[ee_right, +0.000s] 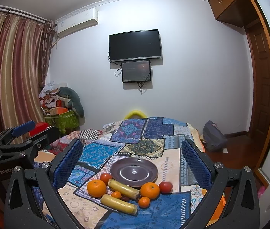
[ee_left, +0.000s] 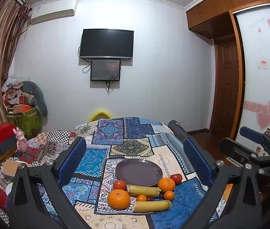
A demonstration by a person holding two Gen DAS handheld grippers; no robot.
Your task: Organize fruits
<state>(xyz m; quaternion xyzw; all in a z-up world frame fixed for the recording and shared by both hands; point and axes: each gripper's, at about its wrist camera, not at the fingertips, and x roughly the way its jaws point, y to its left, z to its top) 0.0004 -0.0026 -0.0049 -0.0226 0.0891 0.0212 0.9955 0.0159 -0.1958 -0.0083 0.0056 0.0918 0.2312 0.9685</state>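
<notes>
An empty purple plate (ee_left: 138,171) (ee_right: 134,171) lies on a patchwork cloth. In front of it sit two large oranges (ee_left: 118,198) (ee_right: 96,188), two small oranges (ee_left: 168,195) (ee_right: 144,201), two tomatoes (ee_left: 176,178) (ee_right: 165,187), two yellow cane pieces (ee_left: 151,206) (ee_right: 118,203) and a few small dark fruits (ee_left: 150,199) (ee_right: 124,198). My left gripper (ee_left: 135,164) is open, held above and short of the fruit. My right gripper (ee_right: 132,164) is open too, with nothing between its fingers. Each gripper shows at the edge of the other's view.
The cloth-covered surface (ee_left: 131,133) drops off at its right edge to a wooden floor (ee_right: 236,148), where a bag (ee_right: 214,138) lies. Boxes and clutter (ee_left: 22,110) fill the left corner by the curtain. A TV (ee_left: 106,43) hangs on the far wall.
</notes>
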